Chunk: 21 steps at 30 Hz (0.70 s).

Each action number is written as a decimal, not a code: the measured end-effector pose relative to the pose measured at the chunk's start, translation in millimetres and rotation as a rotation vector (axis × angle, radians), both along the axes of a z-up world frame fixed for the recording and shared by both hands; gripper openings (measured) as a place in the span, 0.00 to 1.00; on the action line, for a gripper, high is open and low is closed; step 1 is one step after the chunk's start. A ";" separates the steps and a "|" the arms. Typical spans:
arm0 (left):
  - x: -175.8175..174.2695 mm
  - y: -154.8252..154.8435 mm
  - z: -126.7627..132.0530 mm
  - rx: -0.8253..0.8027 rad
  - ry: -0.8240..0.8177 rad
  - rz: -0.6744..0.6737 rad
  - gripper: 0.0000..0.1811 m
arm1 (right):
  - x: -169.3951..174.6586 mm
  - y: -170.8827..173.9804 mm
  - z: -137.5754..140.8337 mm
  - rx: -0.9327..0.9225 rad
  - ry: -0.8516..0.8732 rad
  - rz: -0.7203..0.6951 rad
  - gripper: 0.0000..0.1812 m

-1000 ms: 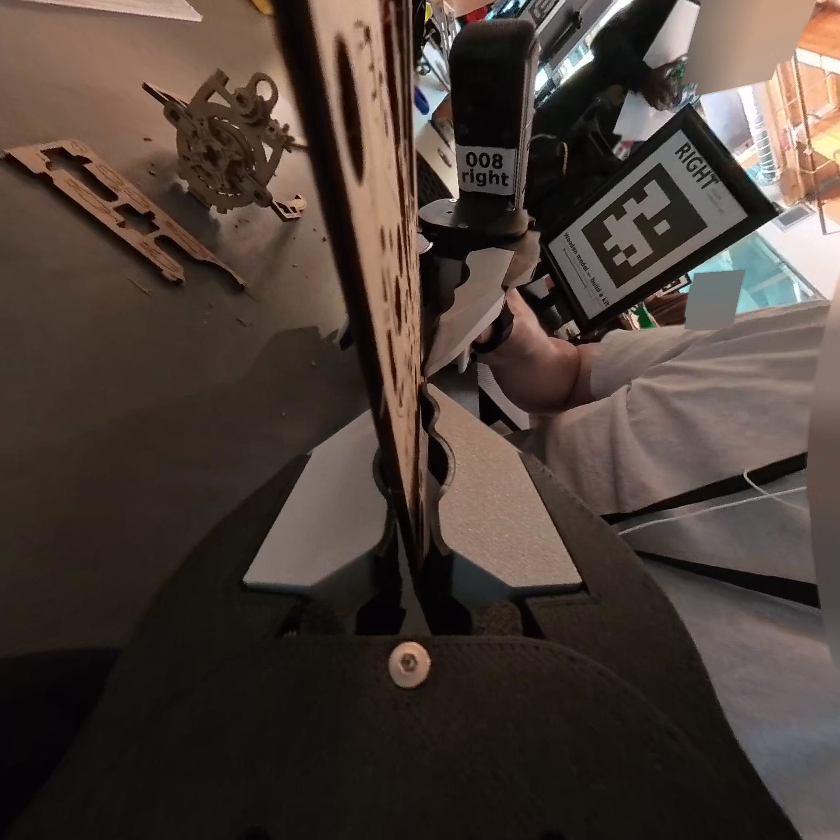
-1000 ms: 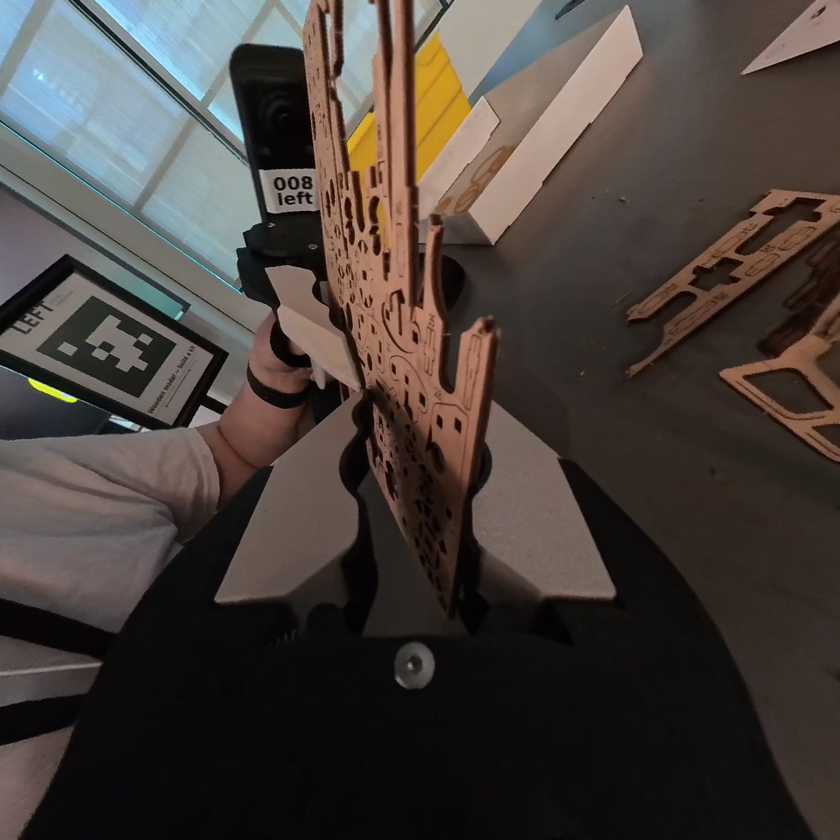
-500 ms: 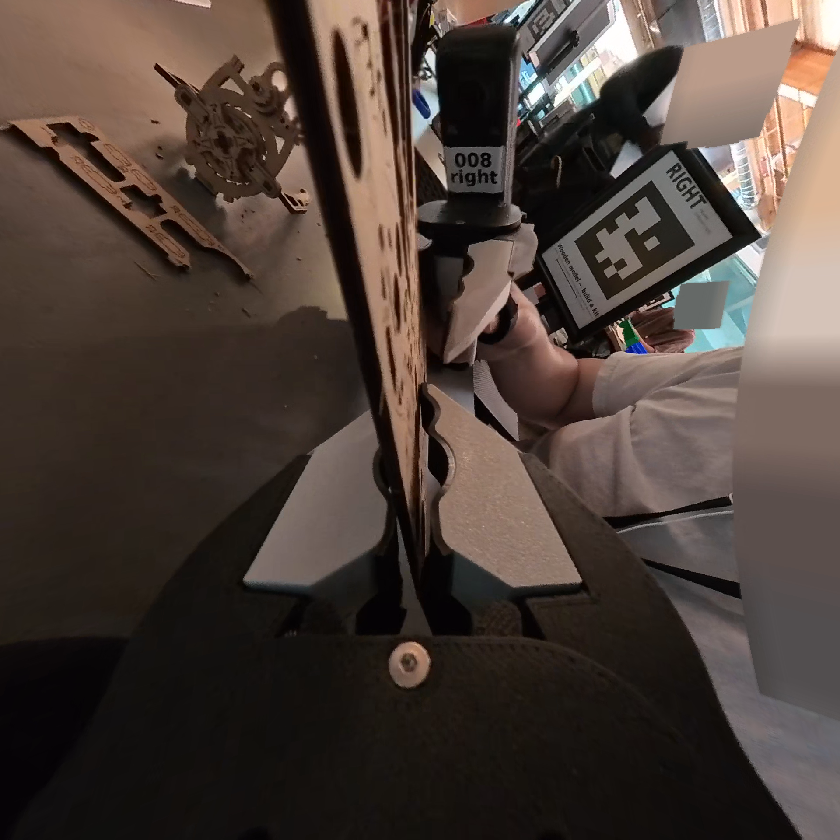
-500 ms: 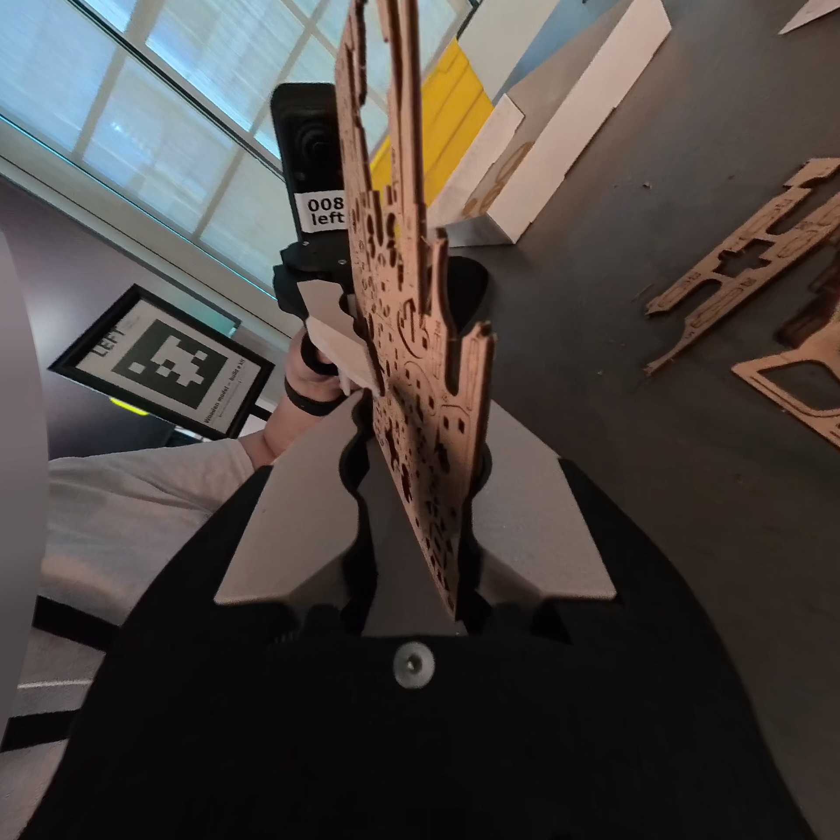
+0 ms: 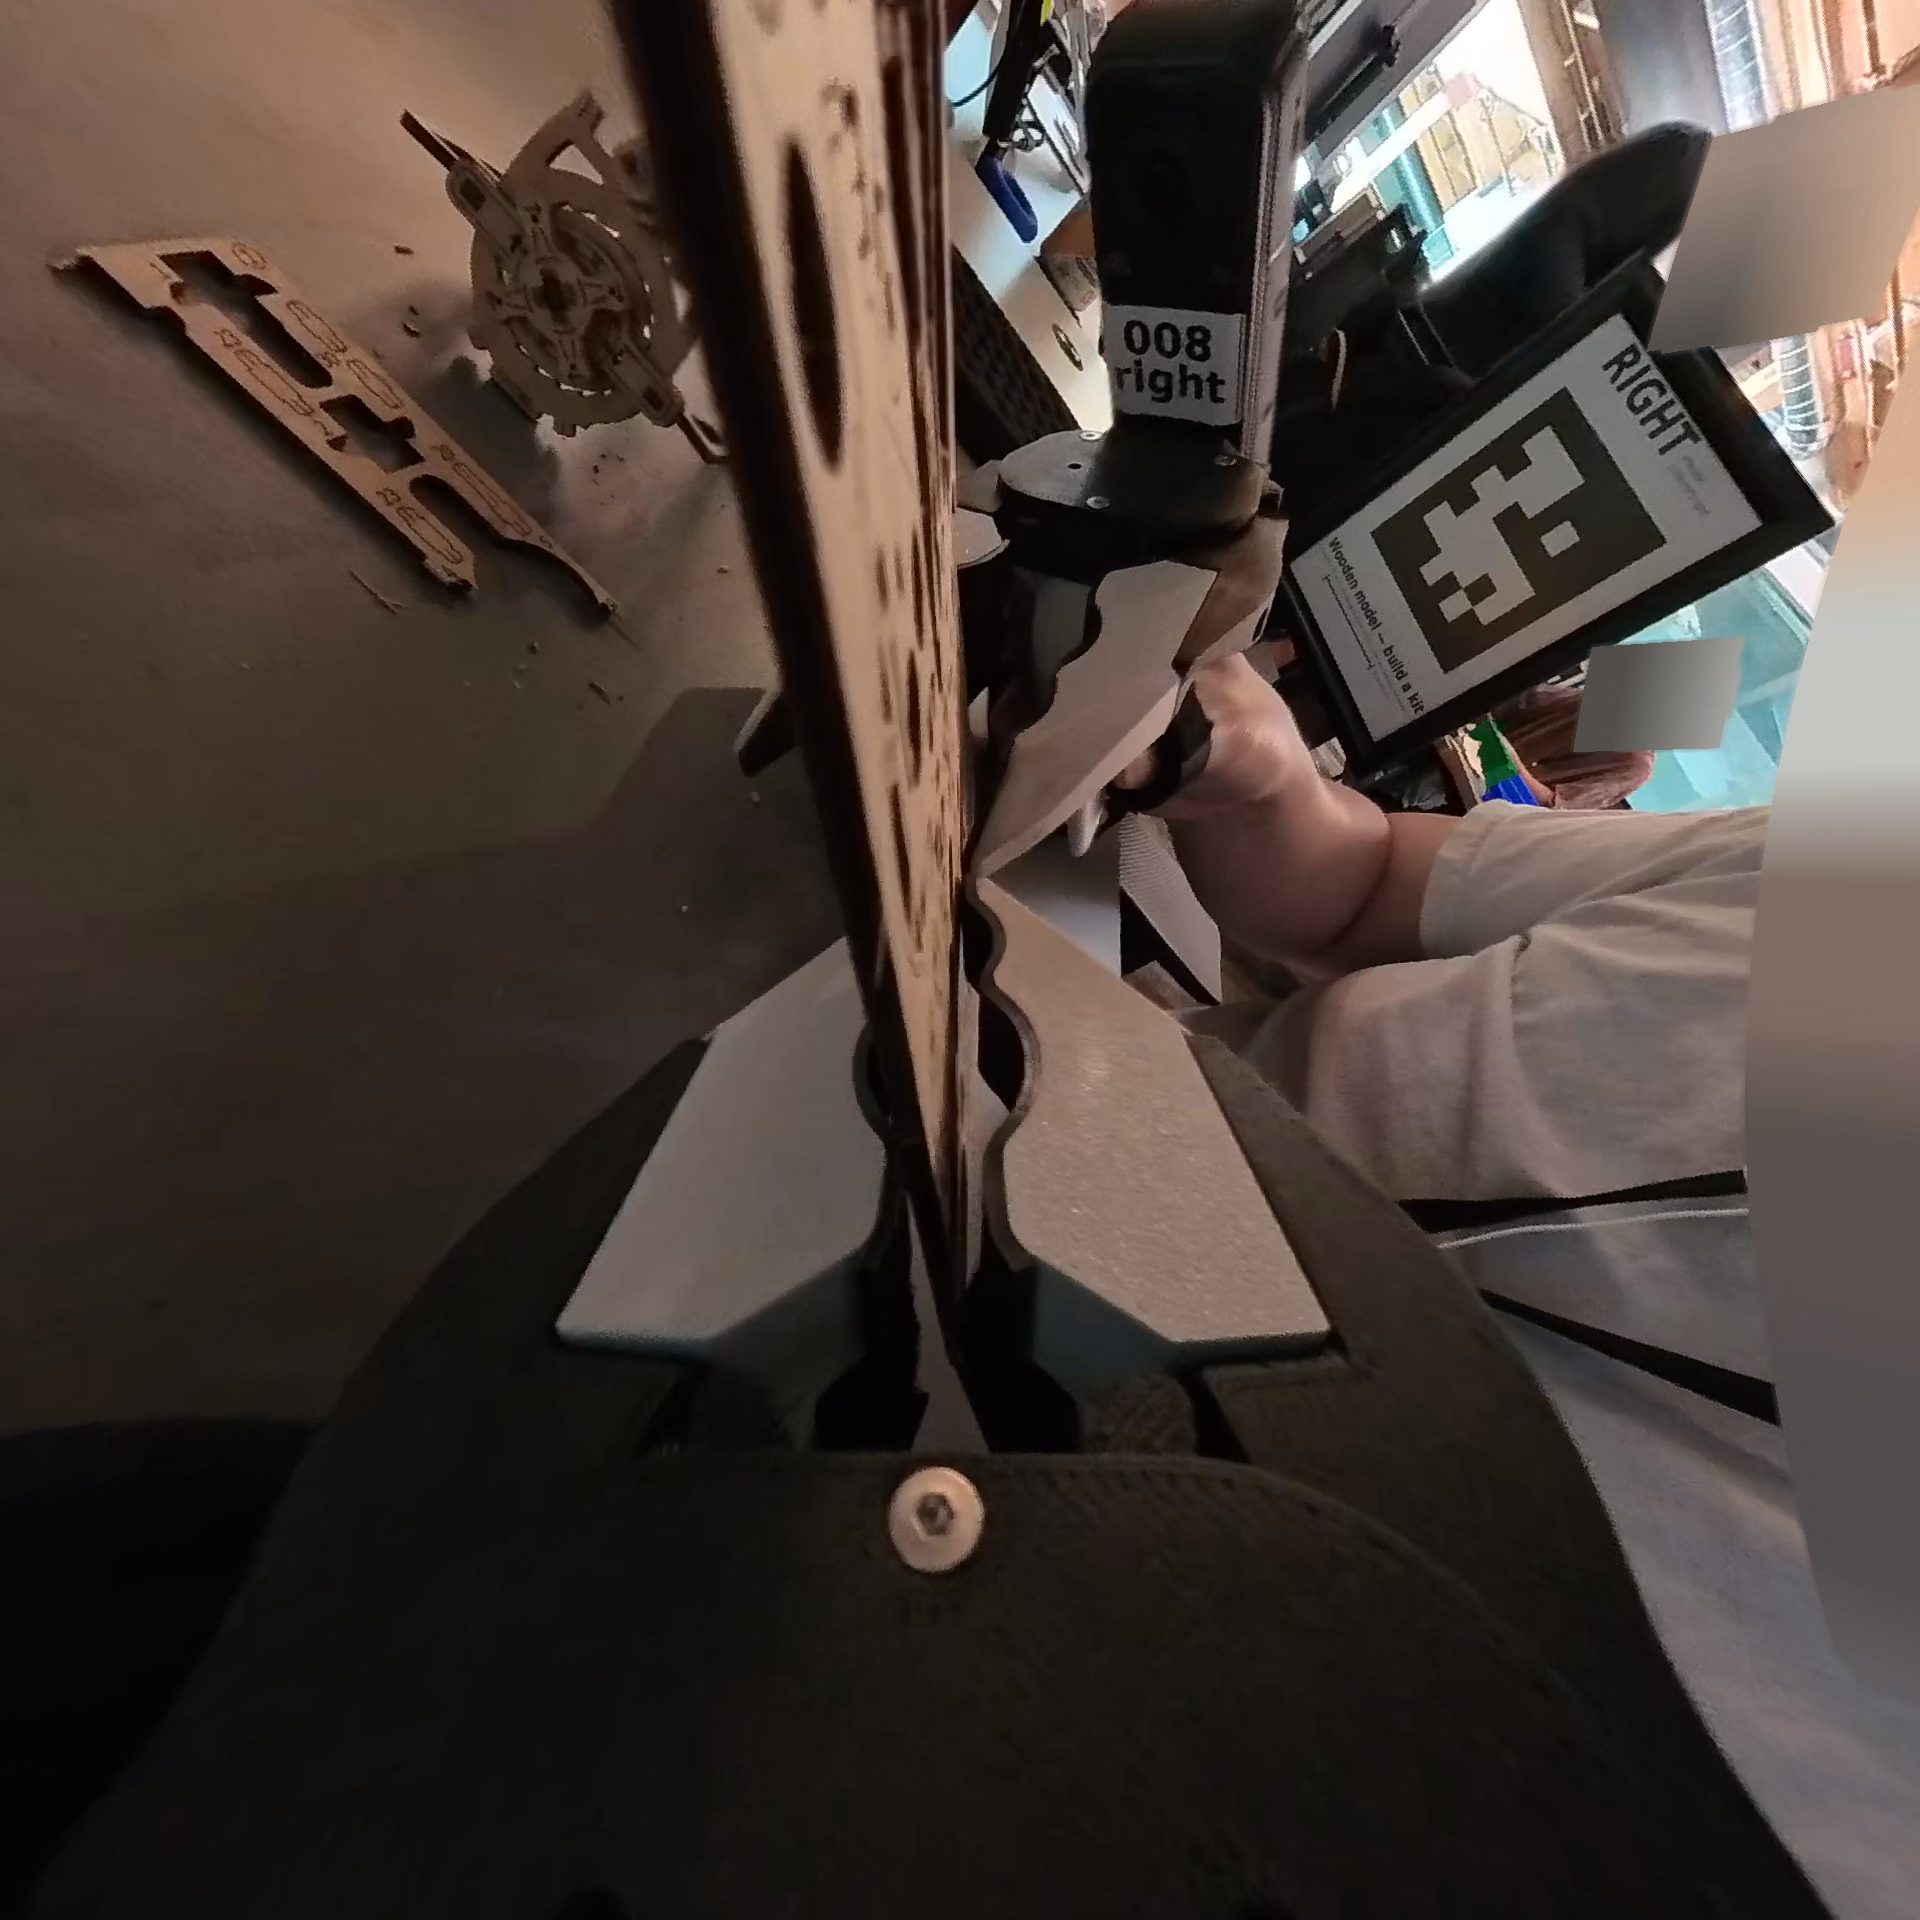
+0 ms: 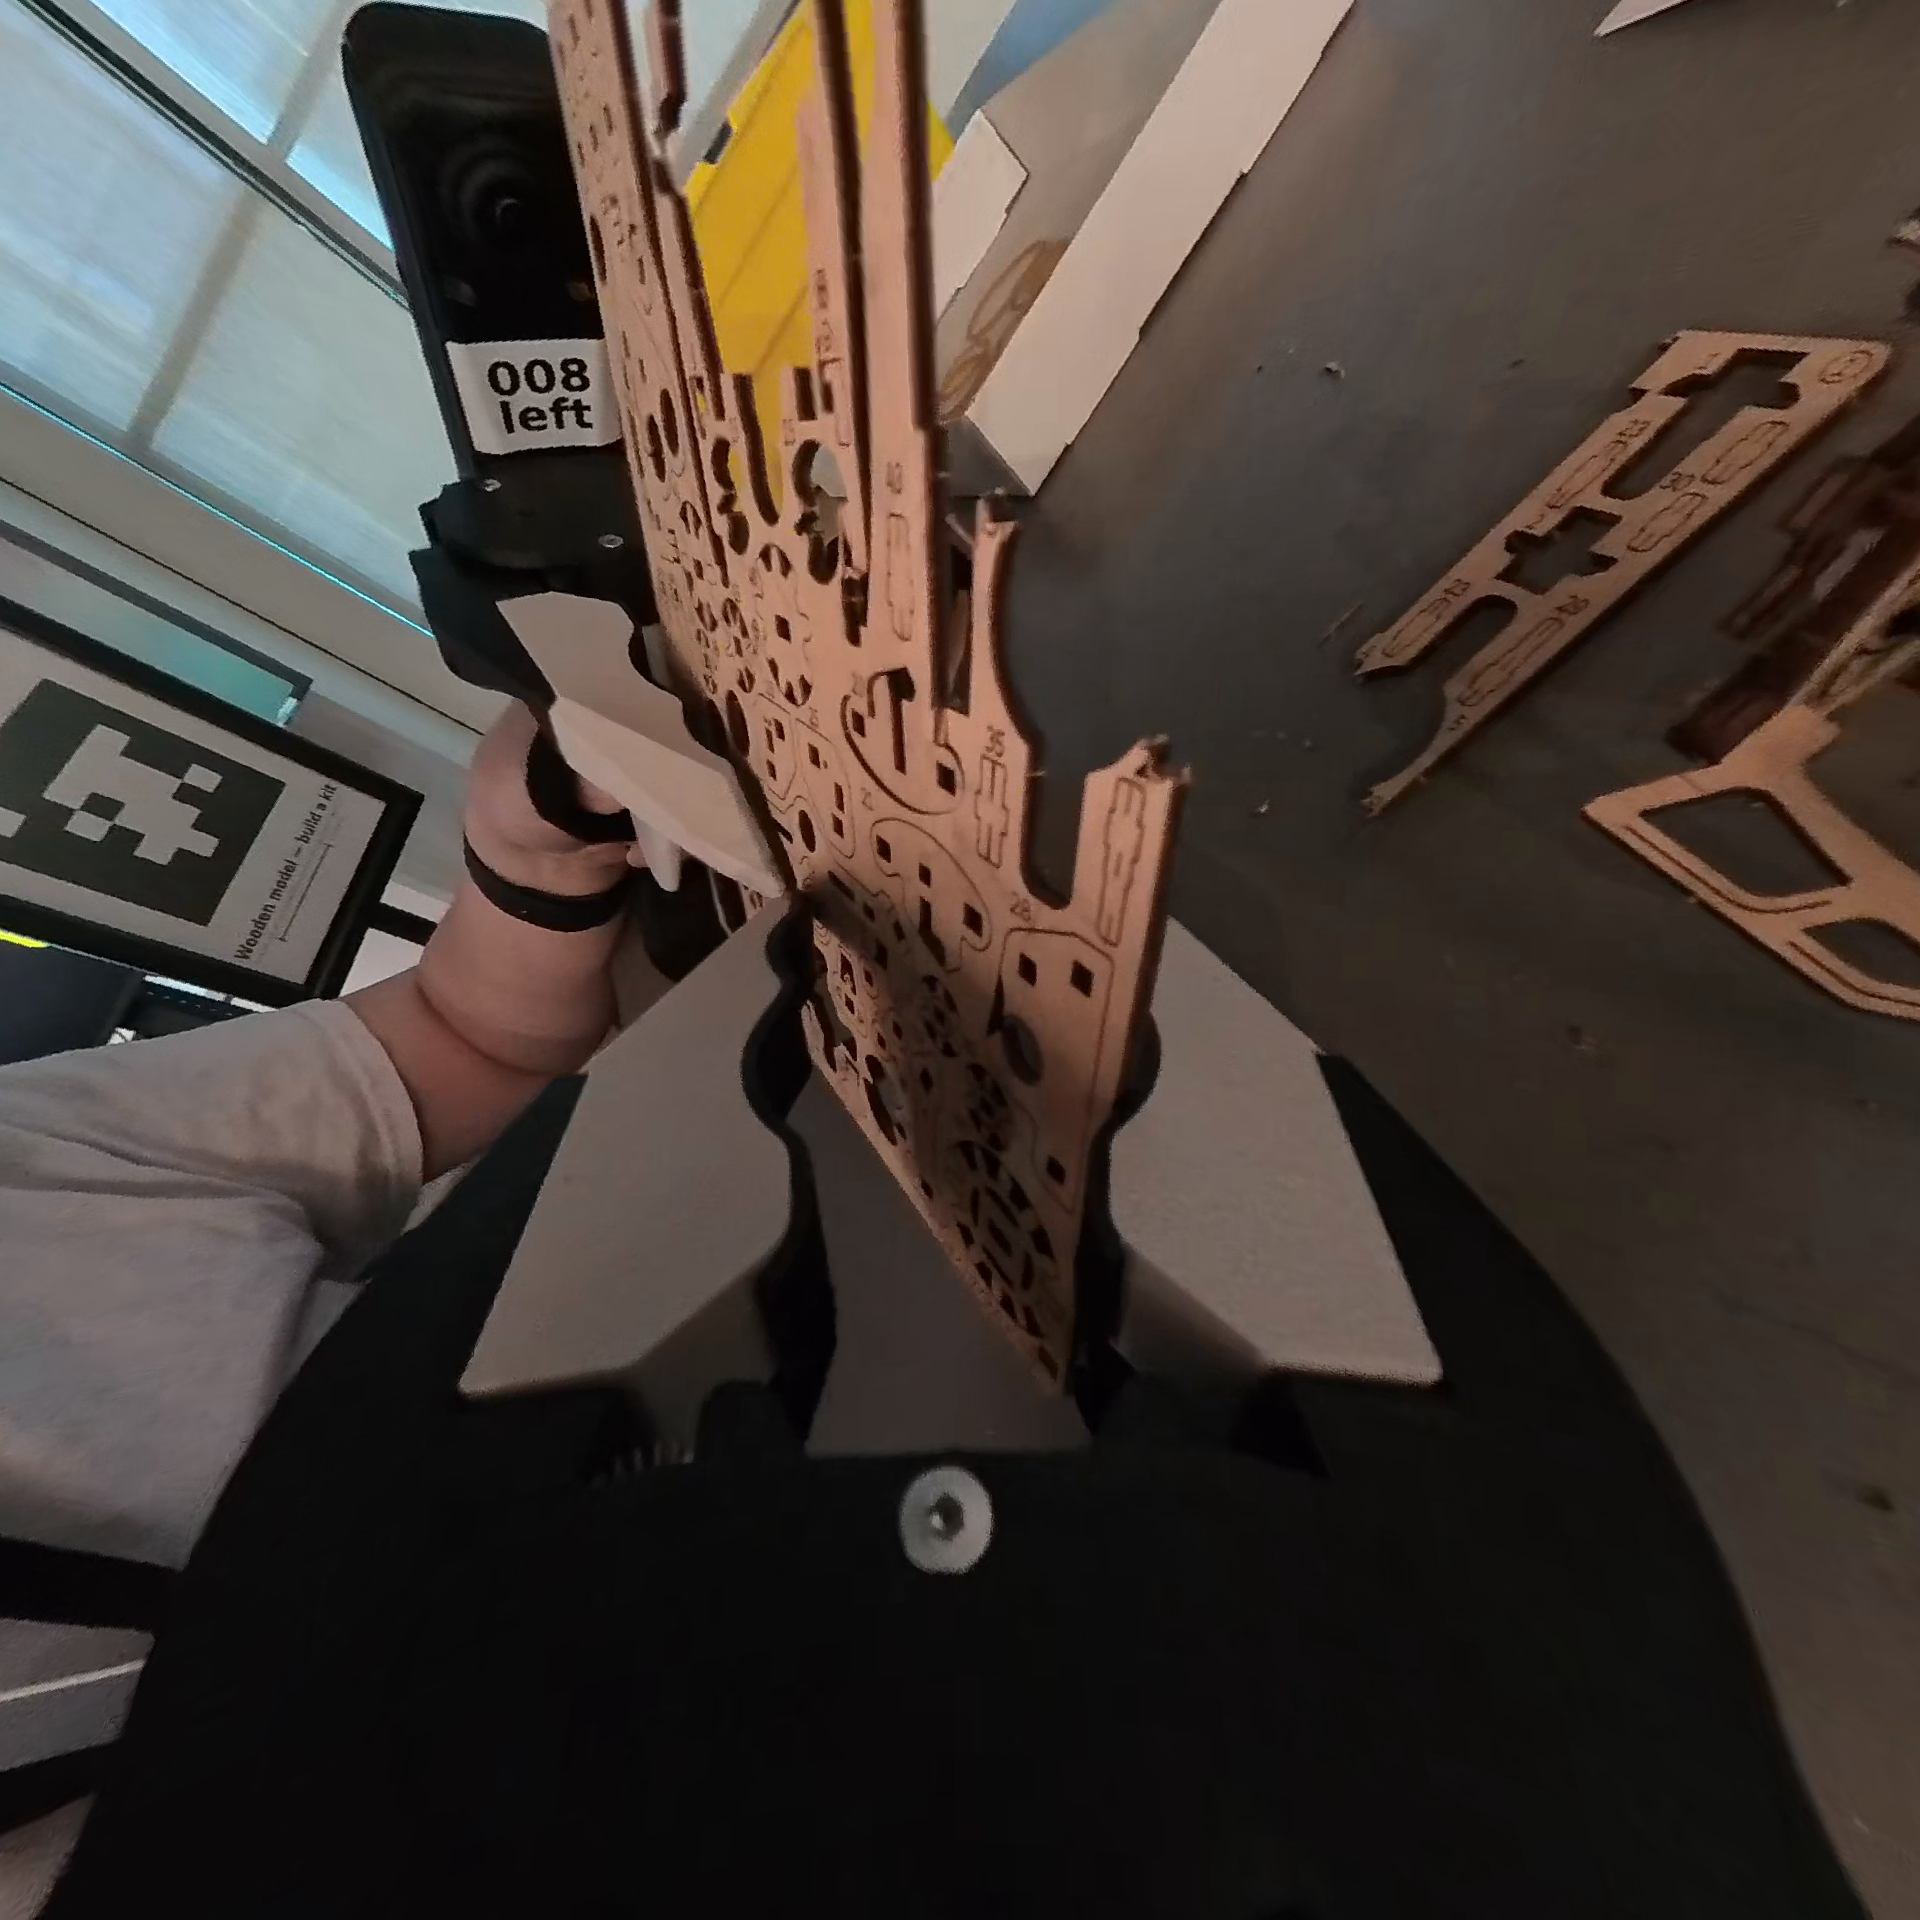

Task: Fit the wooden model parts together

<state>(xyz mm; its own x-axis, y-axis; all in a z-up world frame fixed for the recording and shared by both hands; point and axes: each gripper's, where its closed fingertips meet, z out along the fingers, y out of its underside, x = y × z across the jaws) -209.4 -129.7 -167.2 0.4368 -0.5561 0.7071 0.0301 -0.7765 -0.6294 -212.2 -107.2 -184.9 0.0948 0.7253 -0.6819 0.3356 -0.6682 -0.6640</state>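
My left gripper [image 5: 940, 1039] is clamped tight on the edge of the wooden parts sheet [image 6: 914, 790], held up off the table [image 6: 1455, 520]. My right gripper [image 6: 945, 1101] has the sheet between its fingers too, but the jaws sit wide, and I can't tell whether they're pinching it. Out past it on the table: a punched-out frame strip [image 5: 332, 405], a gear assembly [image 5: 571, 312], and a white box [image 6: 1122, 218] against the windows.

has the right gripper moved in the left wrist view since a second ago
Cannot tell. The right gripper sits about where it did against the wooden parts sheet, but the gear assembly shifted too, so the camera moved.
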 end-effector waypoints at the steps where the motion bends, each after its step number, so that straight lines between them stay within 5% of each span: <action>1: -0.2 0.0 -0.7 -0.002 0.004 0.002 0.02 | 0.0 0.3 -0.3 0.008 -0.003 -0.004 0.29; 21: -0.1 -0.2 -9.6 -0.023 0.041 0.014 0.01 | -0.1 1.7 -6.6 0.061 -0.057 -0.015 0.28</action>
